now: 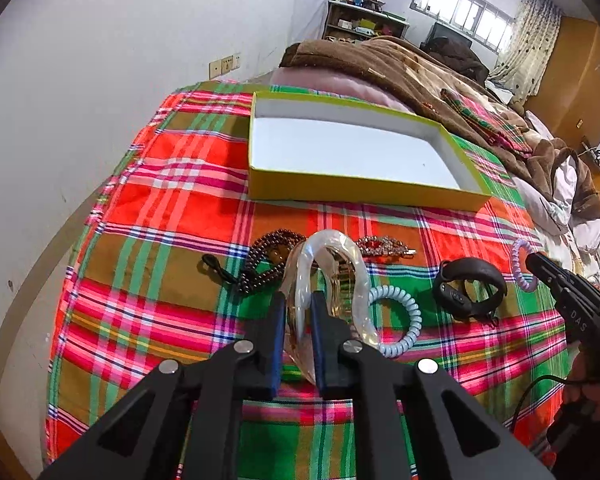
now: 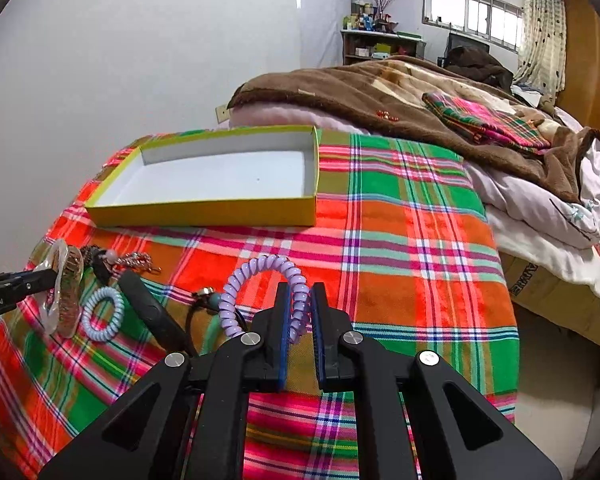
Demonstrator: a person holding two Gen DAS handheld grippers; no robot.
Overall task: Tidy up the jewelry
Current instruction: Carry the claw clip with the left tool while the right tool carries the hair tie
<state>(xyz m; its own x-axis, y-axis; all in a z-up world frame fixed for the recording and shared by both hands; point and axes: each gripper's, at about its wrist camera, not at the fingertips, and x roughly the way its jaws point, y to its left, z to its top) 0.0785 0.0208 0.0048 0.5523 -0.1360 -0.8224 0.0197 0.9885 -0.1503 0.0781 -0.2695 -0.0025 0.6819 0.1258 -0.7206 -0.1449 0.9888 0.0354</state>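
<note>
**Both grippers clamped on hair pieces above the plaid cloth**

Left gripper [image 1: 296,308]: clenched on a clear, pearly hair claw [image 1: 324,276], pads pressing one curved side of it, the rest arching up and over the fingertips. Seen from the right wrist as a dark arm coming in from the left edge, the same claw [image 2: 62,292] pinched at its tip [image 2: 54,280].

Right gripper [image 2: 299,312]: clamped on a lilac spiral hair tie [image 2: 260,276], one side of the loop squeezed between the blue pads, the remainder standing up in an arch to the left of the fingers. From the left wrist, only the tie [image 1: 520,264] and the black fingers behind it at the right edge [image 1: 536,262].

Lying on the red, green and pink plaid cloth [image 1: 160,208], in a loose row near the front:
- a dark brown bead string [image 1: 266,264] with a black loop at its end, just left of the claw;
- a jewelled hair clip with a red stone [image 1: 384,247], behind the claw;
- a pale blue spiral hair tie [image 1: 400,320], just right of the left gripper;
- a black wristband [image 1: 468,292], between the blue tie and the lilac one.

Farther back on the cloth, well apart from the row: a shallow open box [image 1: 340,190], yellow-green outside, white inside, nothing in it. Behind that, a brown blanket [image 1: 400,72] heaped on the bed, with a folded plaid cloth [image 2: 488,120] on top.
</note>
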